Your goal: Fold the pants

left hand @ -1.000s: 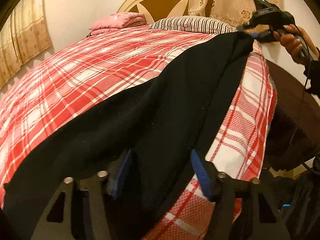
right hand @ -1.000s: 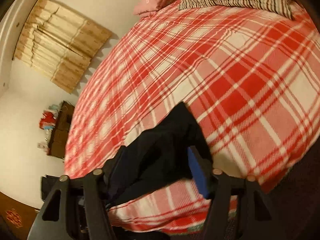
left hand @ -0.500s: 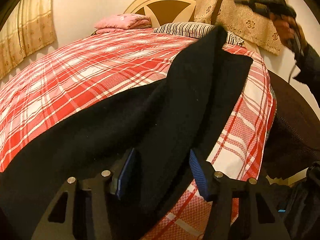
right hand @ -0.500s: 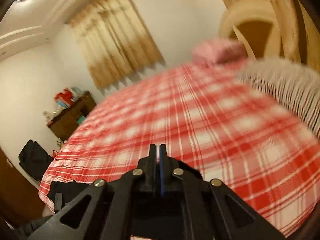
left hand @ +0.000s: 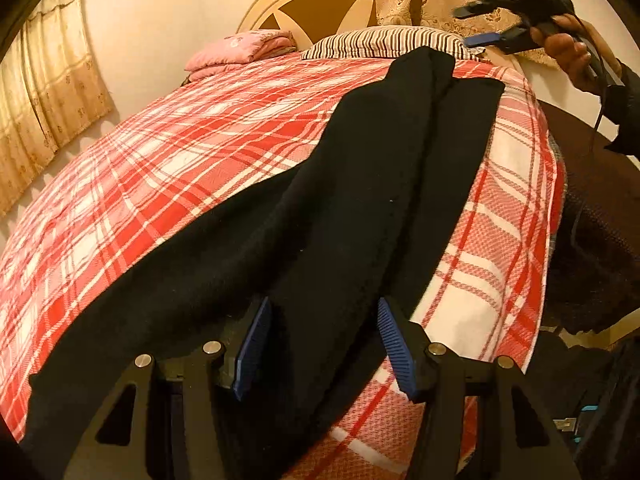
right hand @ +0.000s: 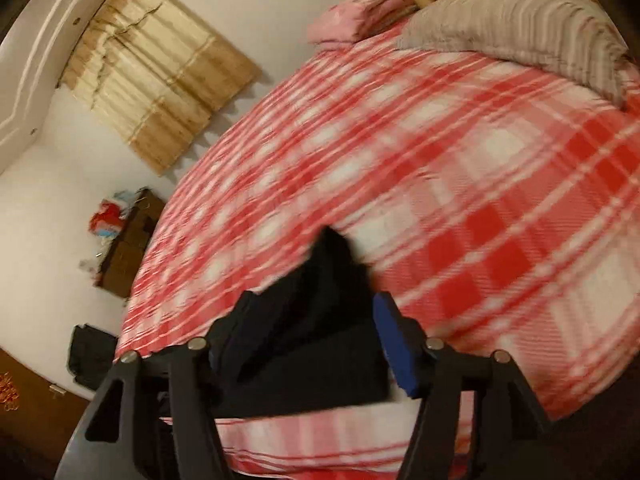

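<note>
Black pants [left hand: 360,208] lie lengthwise on a red plaid bed, one leg folded over the other. My left gripper [left hand: 324,340] is open, its blue pads on either side of a ridge of the cloth near me. My right gripper [left hand: 476,26] shows in the left wrist view, open in the air above the pants' far end, holding nothing. In the right wrist view the right gripper [right hand: 304,340] is open above the pants' end [right hand: 320,320]; the view is blurred.
A striped pillow [left hand: 384,40] and a folded pink blanket [left hand: 240,50] lie at the headboard [left hand: 316,0]. The bed's right edge [left hand: 548,200] drops to a dark floor. A dresser [right hand: 128,240] and dark bag [right hand: 90,354] stand by the far wall.
The right gripper, shut half a second ago, has opened and now hangs above the pants' far end. The folded leg has settled flat. The left gripper stayed open in place.
</note>
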### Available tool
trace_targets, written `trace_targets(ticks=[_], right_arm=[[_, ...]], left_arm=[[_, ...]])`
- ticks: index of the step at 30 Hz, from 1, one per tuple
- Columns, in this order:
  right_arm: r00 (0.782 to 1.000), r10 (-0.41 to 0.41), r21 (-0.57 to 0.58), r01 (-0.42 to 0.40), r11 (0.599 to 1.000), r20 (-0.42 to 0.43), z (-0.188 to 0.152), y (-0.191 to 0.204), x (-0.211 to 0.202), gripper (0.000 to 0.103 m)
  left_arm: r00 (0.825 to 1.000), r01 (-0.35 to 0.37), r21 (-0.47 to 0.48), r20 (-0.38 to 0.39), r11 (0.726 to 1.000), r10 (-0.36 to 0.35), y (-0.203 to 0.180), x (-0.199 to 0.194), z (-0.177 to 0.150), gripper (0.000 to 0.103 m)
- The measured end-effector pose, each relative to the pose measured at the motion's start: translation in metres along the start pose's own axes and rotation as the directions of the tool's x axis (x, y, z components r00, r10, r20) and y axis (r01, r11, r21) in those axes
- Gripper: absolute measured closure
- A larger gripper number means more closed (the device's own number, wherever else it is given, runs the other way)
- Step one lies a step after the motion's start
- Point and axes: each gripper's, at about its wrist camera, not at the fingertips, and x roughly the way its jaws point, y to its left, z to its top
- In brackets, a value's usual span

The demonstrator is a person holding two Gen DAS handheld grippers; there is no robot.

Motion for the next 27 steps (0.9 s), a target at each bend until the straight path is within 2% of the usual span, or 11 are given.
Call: trace_targets(ticks=[3,8,9,10,13,14,15,20,22,25,27], right_arm=[[0.997,0.033,-0.009,-0.033,0.999,-0.075,-0.001,0.023,0.031,0.050],[0.983,-0.097,0.032,0.103,0.994,-0.153,0.001,0.027,0.084,0.052],[0.973,-0.161,0.054,0.172,0.984,-0.165,0.002,0.022,0.092,0.053],[0.967,-0.181,0.089,0.200,0.976,-0.180,0.004,0.015,0.099,0.054],[0.941,-0.260,0.104,0.287,0.952,-0.216,0.010,0.009,0.111,0.075],[0.937,-0.274,0.089,0.298,0.950,-0.216,0.012,0.011,0.112,0.090],[0.941,-0.269,0.076,0.289,0.954,-0.206,0.016,0.015,0.111,0.097],[0.977,-0.183,-0.003,0.184,0.983,-0.105,0.025,0.049,0.092,0.097],[0.995,-0.097,-0.082,0.096,0.992,-0.018,0.032,0.080,0.067,0.097],[0.996,0.022,-0.181,-0.007,0.984,0.081,0.020,0.106,0.026,0.097],[0.995,0.031,-0.194,-0.011,0.981,0.099,-0.002,0.098,0.011,0.097]], left_arm=[[1.000,0.022,-0.019,0.007,1.000,-0.022,0.004,0.001,-0.002,0.046],[0.999,0.038,-0.021,0.020,0.999,-0.037,0.004,0.001,-0.004,0.046],[0.999,0.038,-0.021,0.024,0.999,-0.038,0.004,0.001,-0.005,0.046],[0.999,0.040,-0.022,0.027,0.999,-0.039,0.004,0.001,-0.005,0.046],[0.998,0.053,-0.036,0.044,0.998,-0.052,0.007,0.002,-0.006,0.046],[0.997,0.059,-0.042,0.050,0.997,-0.057,0.008,0.001,-0.007,0.046],[0.996,0.065,-0.050,0.056,0.997,-0.063,0.009,0.001,-0.007,0.046],[0.995,0.084,-0.075,0.068,0.994,-0.079,0.014,-0.001,-0.008,0.046],[0.995,0.081,-0.073,0.070,0.994,-0.076,0.013,-0.002,-0.009,0.046],[0.994,0.084,-0.085,0.080,0.993,-0.077,0.014,-0.002,-0.010,0.046],[0.993,0.089,-0.090,0.087,0.992,-0.082,0.014,-0.003,-0.013,0.046]])
